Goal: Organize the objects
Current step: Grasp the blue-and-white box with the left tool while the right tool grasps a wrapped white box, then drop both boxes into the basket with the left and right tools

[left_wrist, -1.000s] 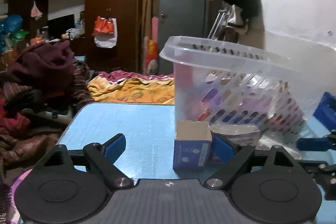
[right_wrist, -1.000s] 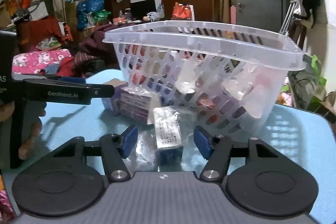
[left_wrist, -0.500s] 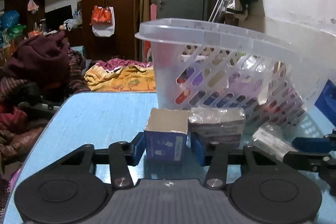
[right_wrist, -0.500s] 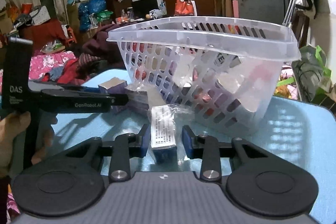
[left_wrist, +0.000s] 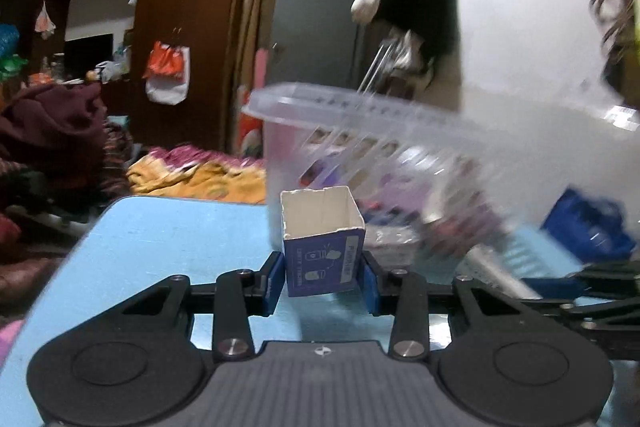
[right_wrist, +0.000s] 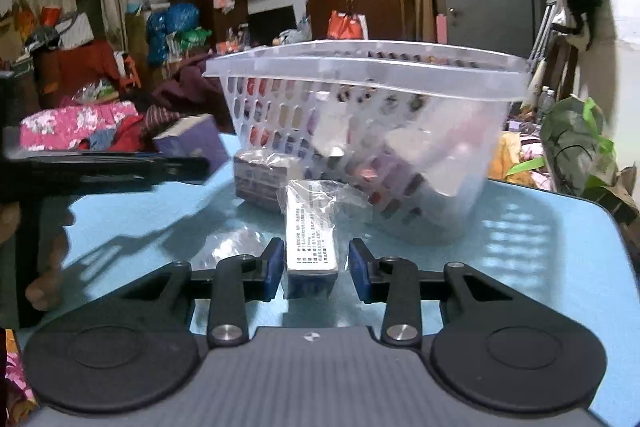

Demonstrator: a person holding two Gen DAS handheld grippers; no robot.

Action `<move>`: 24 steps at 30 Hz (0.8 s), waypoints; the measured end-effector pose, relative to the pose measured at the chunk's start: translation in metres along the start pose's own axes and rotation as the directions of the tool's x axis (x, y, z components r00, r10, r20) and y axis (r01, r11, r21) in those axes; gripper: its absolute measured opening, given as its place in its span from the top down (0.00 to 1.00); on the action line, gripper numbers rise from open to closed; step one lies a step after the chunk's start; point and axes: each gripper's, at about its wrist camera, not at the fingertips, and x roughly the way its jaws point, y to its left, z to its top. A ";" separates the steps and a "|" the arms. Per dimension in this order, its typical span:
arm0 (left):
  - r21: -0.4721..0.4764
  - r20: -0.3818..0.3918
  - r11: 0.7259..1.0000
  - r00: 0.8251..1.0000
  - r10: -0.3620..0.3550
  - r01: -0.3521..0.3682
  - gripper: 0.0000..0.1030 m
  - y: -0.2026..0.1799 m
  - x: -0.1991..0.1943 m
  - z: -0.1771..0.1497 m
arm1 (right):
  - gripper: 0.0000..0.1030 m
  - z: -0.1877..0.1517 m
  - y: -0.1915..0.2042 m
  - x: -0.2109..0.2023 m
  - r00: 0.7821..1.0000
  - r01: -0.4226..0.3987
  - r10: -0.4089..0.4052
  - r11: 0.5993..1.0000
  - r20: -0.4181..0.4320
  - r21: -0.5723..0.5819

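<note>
My left gripper (left_wrist: 323, 281) is shut on a small blue open-topped box (left_wrist: 323, 251) and holds it above the blue table (left_wrist: 168, 239), in front of the clear plastic basket (left_wrist: 360, 115). In the right wrist view my right gripper (right_wrist: 313, 267) is closed around a wrapped flat packet (right_wrist: 311, 231) lying on the table, pads close to its sides. The basket (right_wrist: 368, 71) stands just behind it, holding several items. The blue box (right_wrist: 192, 143) and left gripper arm (right_wrist: 100, 167) show at the left.
A wrapped dark box (right_wrist: 258, 179) lies against the basket's front. Loose clear wrap (right_wrist: 236, 247) lies on the table (right_wrist: 540, 267). Piled clothes (left_wrist: 52, 131) and bedding (left_wrist: 200, 175) lie beyond the far edge. A plant (right_wrist: 576, 143) stands at the right.
My left gripper closed on the blue box and lifted it off the table. My right gripper's jaws narrowed around the wrapped packet.
</note>
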 end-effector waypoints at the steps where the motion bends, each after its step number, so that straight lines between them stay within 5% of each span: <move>1: -0.005 0.030 1.000 0.999 -0.023 0.023 0.58 -0.001 -0.007 -0.002 | 0.62 -0.003 -0.003 -0.004 1.000 0.009 -0.009 1.000 0.010 0.005; 6: 0.024 0.130 0.998 0.990 -0.058 0.056 0.58 -0.007 -0.023 -0.005 | 0.62 -0.009 -0.007 -0.021 0.997 0.054 -0.055 0.998 0.063 0.014; 24: 0.017 0.177 0.984 0.968 -0.175 0.175 0.58 -0.002 -0.026 -0.008 | 0.62 -0.011 -0.002 -0.040 0.964 0.048 -0.038 0.998 0.265 -0.030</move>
